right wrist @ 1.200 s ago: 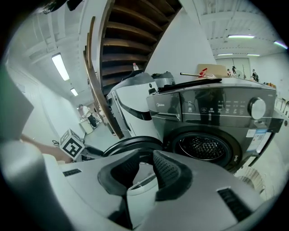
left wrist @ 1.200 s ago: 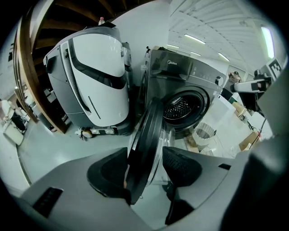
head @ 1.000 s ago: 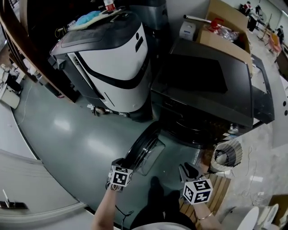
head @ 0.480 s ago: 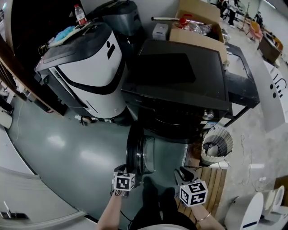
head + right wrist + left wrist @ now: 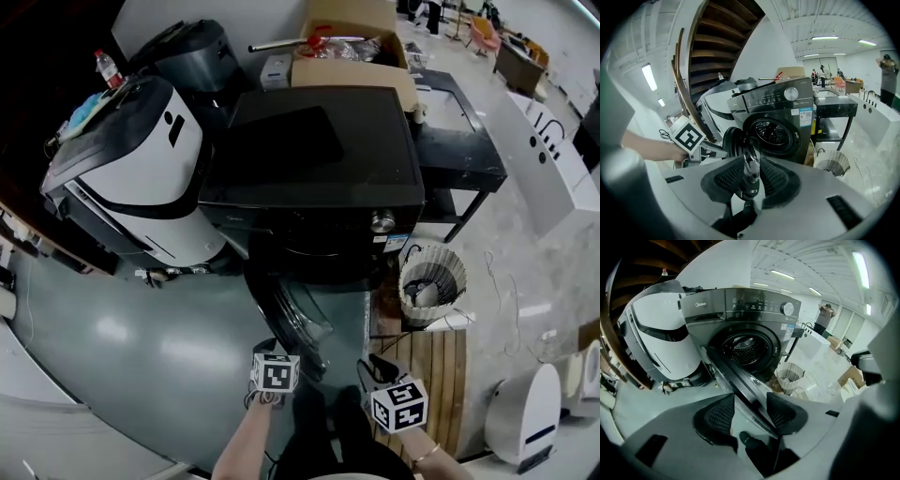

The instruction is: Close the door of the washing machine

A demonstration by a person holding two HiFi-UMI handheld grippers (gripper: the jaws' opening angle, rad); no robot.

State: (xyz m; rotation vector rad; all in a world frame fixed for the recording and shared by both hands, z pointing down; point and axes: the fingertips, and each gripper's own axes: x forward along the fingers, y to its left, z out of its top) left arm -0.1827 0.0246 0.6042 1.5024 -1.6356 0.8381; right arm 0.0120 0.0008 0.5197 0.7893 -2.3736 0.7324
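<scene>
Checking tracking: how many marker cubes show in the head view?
2. Left cube at bottom centre, by the open door; right cube just right of it. None appears hidden.

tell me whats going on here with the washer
A person is closing the round glass-fronted door of the dark grey front-loading washing machine. The left gripper has the door's rim between its jaws, which have just been closing but don't clearly clamp it yet. The right gripper hangs beside the door, open and empty. The door stands half open.
</scene>
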